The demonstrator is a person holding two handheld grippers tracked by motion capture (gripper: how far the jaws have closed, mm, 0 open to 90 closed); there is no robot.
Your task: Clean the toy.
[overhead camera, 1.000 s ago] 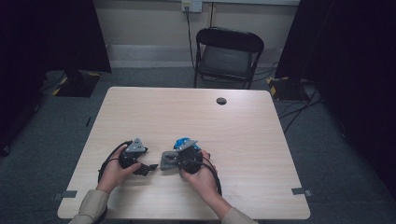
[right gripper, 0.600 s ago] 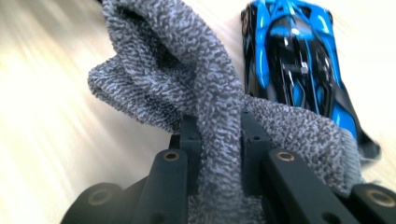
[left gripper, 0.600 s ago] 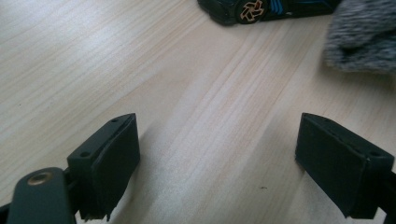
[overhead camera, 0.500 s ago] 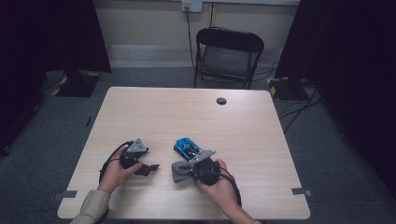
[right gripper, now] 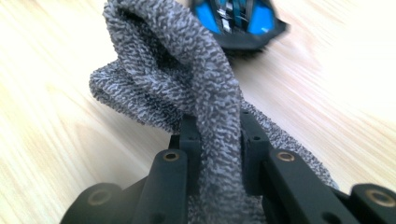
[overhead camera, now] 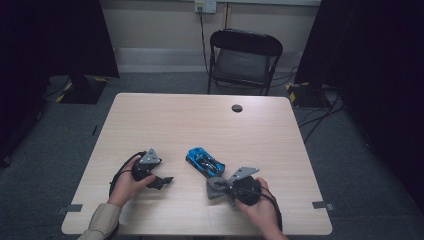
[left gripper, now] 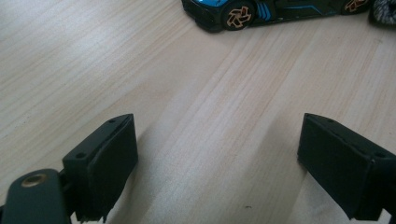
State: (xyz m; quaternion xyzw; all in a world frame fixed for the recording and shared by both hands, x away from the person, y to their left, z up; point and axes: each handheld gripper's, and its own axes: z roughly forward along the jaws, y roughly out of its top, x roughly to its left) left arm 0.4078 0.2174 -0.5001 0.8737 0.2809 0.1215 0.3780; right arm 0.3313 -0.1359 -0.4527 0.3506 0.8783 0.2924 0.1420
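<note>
Two grippers near table's (overhead camera: 150, 115) front edge: left gripper (overhead camera: 161, 182) jaws apart, just widening, empty; right gripper (overhead camera: 216, 189) clamps grey terry cloth (right gripper: 187, 74) beside blue toy car (overhead camera: 205, 162); far half open.

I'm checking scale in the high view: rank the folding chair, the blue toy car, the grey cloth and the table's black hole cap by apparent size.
1. folding chair, though it stands farther off
2. blue toy car
3. grey cloth, about the car's size, partly hidden, so unsure
4. black hole cap

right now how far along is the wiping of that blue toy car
Done so far: the right gripper is clamped on the grey cloth. In hand: the cloth sits just short of the blue toy car, not on it. The left gripper is open with bare table between its jaws, which have just been opening. Left, probably: any wiping itself.
</note>
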